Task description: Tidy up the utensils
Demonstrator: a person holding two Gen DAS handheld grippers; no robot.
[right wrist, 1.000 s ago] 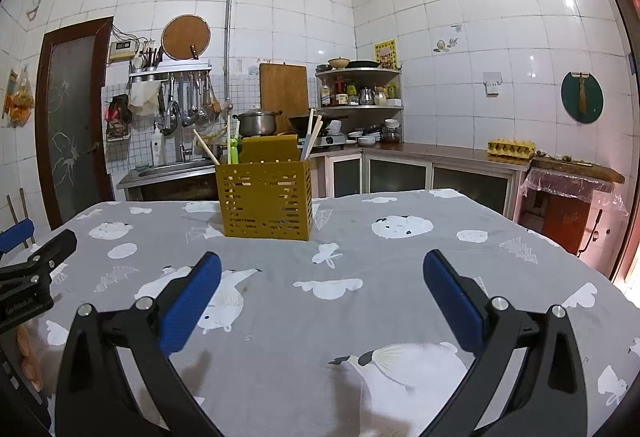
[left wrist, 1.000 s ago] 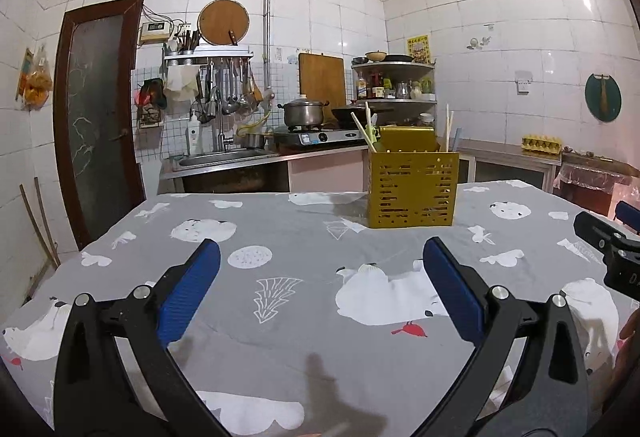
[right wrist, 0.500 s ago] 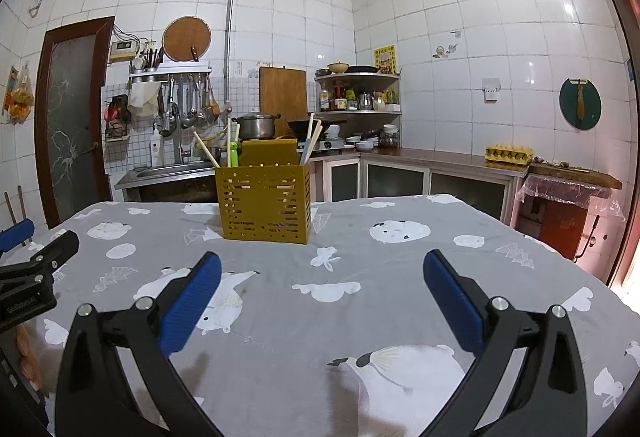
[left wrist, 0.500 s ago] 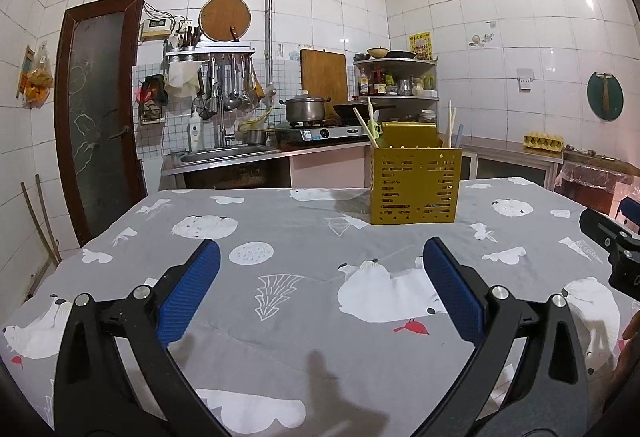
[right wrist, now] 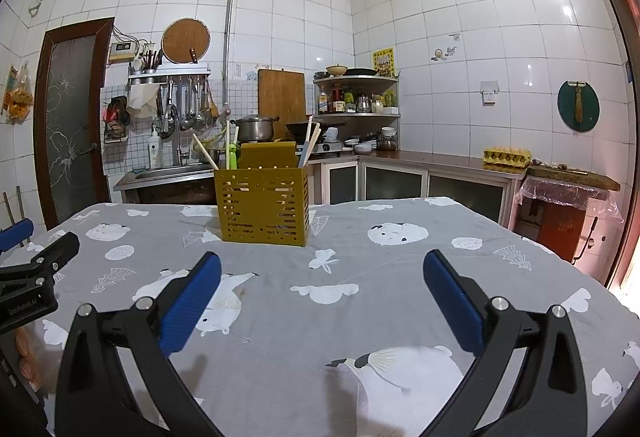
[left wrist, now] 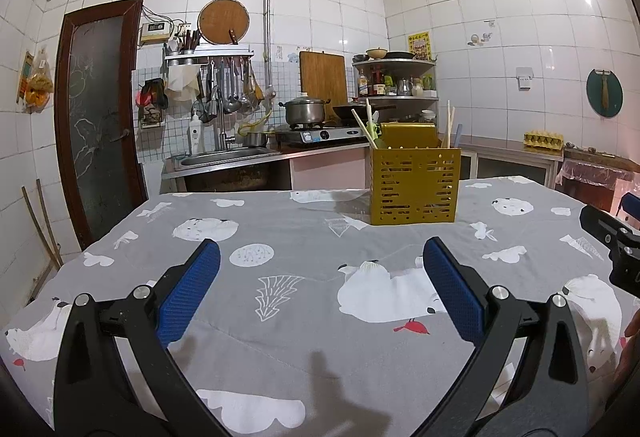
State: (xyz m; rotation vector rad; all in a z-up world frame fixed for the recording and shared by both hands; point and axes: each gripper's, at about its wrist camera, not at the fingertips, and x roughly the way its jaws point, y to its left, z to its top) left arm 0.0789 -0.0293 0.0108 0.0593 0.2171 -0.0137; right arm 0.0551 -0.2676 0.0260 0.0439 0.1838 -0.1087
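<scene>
A yellow perforated utensil holder stands upright on the far part of the table; it also shows in the right wrist view. Chopsticks and other utensils stick out of its top, with chopsticks and a green-handled utensil in the right wrist view. My left gripper is open and empty, held above the table well short of the holder. My right gripper is open and empty, likewise short of the holder. Each gripper shows at the edge of the other's view.
The table wears a grey cloth with white animal prints. Behind it are a sink counter, a stove with a pot, hanging ladles, corner shelves and a brown door at left. A counter with an egg tray runs along the right wall.
Both grippers have lowered and tipped slightly, so the holder sits a little higher in each view. Both stay open and empty.
</scene>
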